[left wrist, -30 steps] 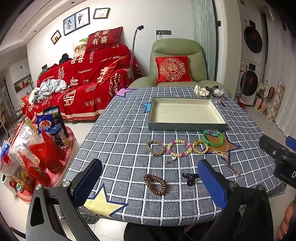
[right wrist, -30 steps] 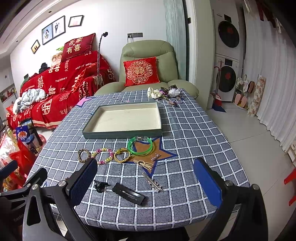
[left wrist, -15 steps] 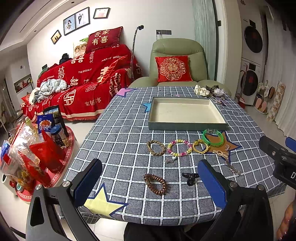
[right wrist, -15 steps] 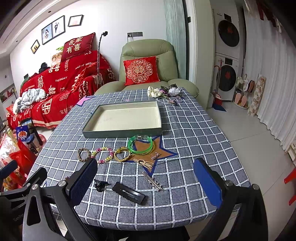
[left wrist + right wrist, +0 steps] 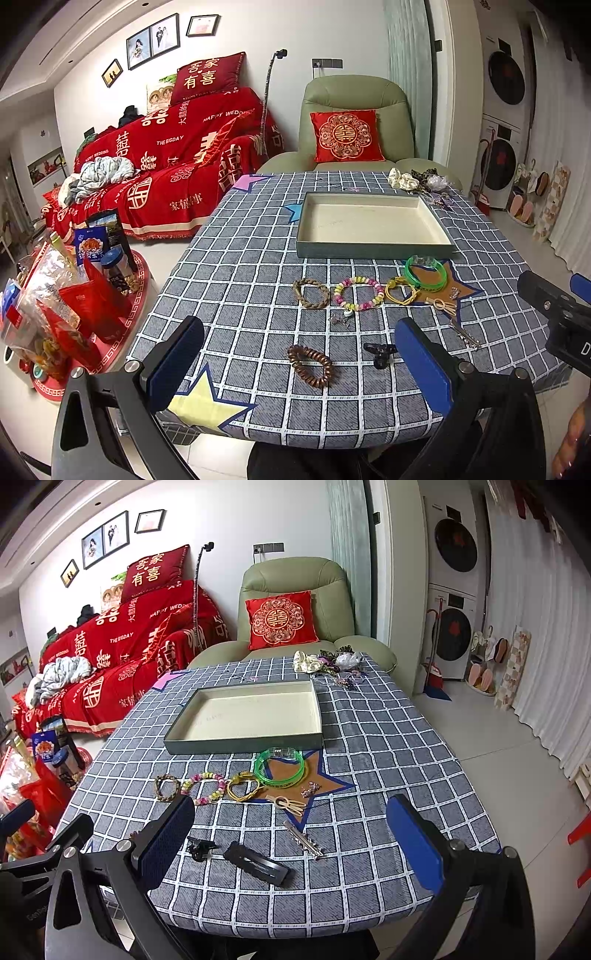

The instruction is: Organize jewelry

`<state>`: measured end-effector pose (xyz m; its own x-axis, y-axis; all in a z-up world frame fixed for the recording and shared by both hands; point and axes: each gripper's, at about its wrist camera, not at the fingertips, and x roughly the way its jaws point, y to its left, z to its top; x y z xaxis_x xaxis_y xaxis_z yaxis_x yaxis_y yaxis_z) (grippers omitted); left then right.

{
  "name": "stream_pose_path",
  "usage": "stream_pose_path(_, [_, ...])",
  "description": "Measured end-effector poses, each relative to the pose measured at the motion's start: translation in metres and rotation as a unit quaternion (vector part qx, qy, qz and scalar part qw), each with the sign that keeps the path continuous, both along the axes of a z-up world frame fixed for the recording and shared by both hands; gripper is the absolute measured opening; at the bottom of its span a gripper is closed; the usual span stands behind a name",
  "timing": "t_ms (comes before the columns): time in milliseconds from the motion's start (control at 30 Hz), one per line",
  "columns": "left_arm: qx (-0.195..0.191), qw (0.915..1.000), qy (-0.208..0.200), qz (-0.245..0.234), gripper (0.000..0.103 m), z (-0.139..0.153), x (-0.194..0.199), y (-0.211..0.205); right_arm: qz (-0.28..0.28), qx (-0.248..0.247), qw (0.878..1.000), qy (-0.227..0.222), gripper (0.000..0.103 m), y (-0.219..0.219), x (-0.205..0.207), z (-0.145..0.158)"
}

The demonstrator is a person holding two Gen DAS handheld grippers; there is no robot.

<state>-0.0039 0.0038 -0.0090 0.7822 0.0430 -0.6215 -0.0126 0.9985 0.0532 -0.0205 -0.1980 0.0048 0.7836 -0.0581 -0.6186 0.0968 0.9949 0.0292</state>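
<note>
A shallow green tray [image 5: 373, 249] [image 5: 243, 744] with a cream inside stands empty mid-table. In front of it lie a braided brown bracelet [image 5: 311, 292], a pastel bead bracelet [image 5: 361, 294] [image 5: 207, 786], a yellow cord bracelet [image 5: 400, 294] [image 5: 243, 788], a green bangle [image 5: 425, 271] [image 5: 279, 768] and a beige hair clip [image 5: 286, 804]. Nearer the front edge lie a brown coil hair tie [image 5: 310, 365], a small black claw clip [image 5: 380, 352] [image 5: 199, 846], a silver barrette [image 5: 303, 840] and a black flat clip [image 5: 256, 863]. My left gripper [image 5: 299, 365] and right gripper [image 5: 291, 847] hover open above the front edge, holding nothing.
The table wears a grey checked cloth [image 5: 243, 258] with star patches. A pile of scrunchies and hair ties [image 5: 328, 662] lies at the far right corner. A green armchair [image 5: 354, 122] stands behind, a red sofa [image 5: 166, 162] to the left, and a snack stand [image 5: 62, 302] beside the table.
</note>
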Motion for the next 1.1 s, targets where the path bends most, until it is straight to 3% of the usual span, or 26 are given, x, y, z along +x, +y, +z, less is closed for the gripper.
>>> stream_pose_path(600, [0.000, 0.9999, 0.011, 0.000, 0.103, -0.008, 0.000, 0.002, -0.001, 0.001, 1.000, 0.006, 0.103, 0.001, -0.001, -0.006])
stream_pose_path(900, [0.001, 0.9978, 0.066, 0.011, 0.103, -0.043, 0.018, 0.017, -0.011, -0.002, 0.999, 0.040, 0.103, -0.013, 0.004, -0.025])
stream_pose_path(1100, [-0.040, 0.9905, 0.131, 0.011, 0.103, -0.078, 0.035, 0.028, -0.027, 0.001, 0.995, 0.092, 0.103, -0.036, 0.007, -0.052])
